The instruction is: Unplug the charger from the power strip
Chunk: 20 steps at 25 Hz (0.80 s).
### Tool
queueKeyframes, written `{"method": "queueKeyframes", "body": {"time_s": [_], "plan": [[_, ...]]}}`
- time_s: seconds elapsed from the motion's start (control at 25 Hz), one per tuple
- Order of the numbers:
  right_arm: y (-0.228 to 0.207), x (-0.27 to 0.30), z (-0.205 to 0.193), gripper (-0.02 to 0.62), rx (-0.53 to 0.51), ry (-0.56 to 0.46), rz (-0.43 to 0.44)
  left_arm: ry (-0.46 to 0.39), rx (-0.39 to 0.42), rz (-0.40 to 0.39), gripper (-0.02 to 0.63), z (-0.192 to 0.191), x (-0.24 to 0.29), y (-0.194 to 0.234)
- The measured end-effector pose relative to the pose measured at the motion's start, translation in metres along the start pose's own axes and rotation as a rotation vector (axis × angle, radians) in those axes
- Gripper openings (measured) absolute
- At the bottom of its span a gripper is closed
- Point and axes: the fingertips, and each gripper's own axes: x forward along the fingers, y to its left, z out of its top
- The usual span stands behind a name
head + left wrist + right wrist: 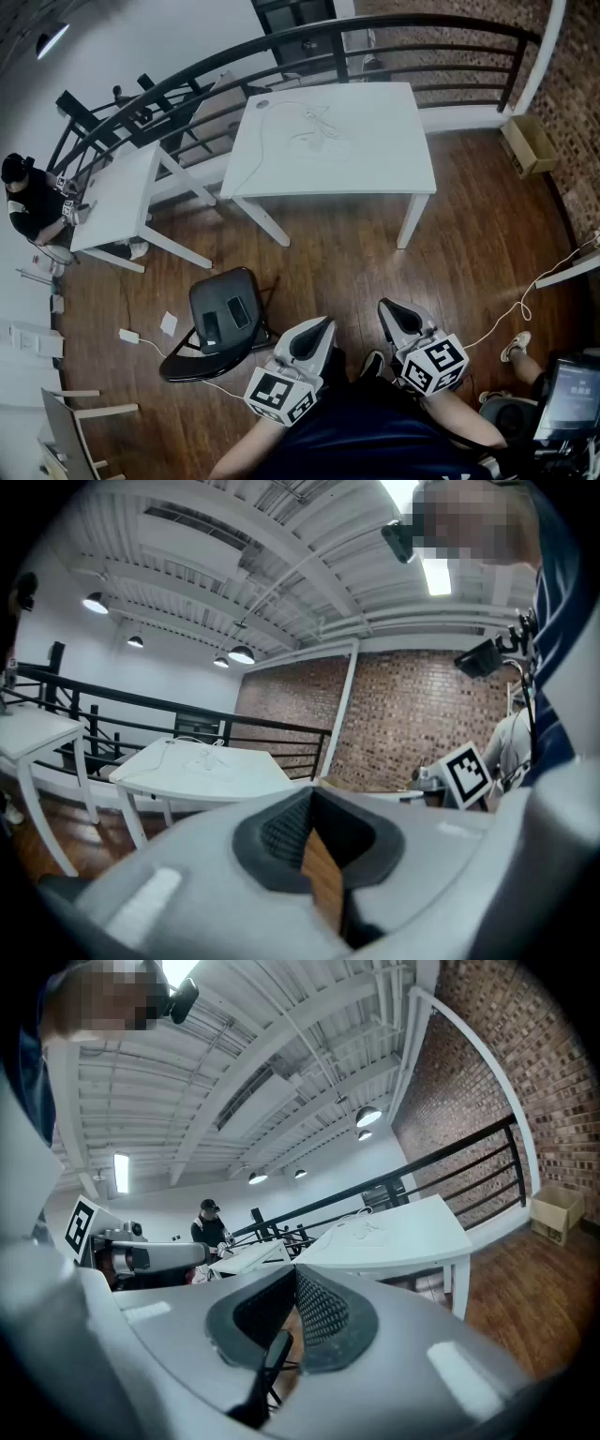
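A white table (375, 150) stands across the room by the railing. On it lies a tangle of white cable with a charger (314, 127); the power strip itself is too small to make out. My left gripper (317, 330) and right gripper (394, 311) are held close to my body, far from that table, both shut with nothing between the jaws. The left gripper view shows the shut left gripper (314, 808) below the distant table (202, 769). In the right gripper view the right gripper (295, 1277) points toward the table (403, 1237), with the cable (367, 1226) on top.
A black chair (220, 314) with two phones on its seat stands just left of my left gripper. A smaller white table (117, 202) and a seated person (28, 202) are at the far left. A white adapter (128, 336) lies on the wooden floor, and a cardboard box (528, 142) sits at the right.
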Motion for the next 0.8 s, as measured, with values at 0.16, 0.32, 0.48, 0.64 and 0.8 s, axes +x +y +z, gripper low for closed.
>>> {"method": "queueKeyframes", "body": {"time_s": [0.16,0.32,0.48,0.64,0.8], "plan": [[-0.020,0.033,0.001,0.011,0.000,0.010,-0.043,-0.002,-0.015,0.011,0.005,0.004,0.021,0.038],[-0.043,0.075,0.012,0.011,-0.006,0.020,-0.105,-0.023,-0.036,-0.018,0.005,0.013,0.051,0.085],[-0.055,0.121,0.042,0.011,-0.030,0.017,-0.151,-0.036,-0.032,-0.070,0.006,0.042,0.080,0.131],[-0.060,0.163,0.069,0.011,-0.058,0.007,-0.190,-0.047,-0.030,-0.102,0.006,0.064,0.101,0.174],[-0.074,0.193,0.085,0.012,-0.076,0.022,-0.240,-0.041,-0.035,-0.101,0.006,0.077,0.123,0.212]]}}
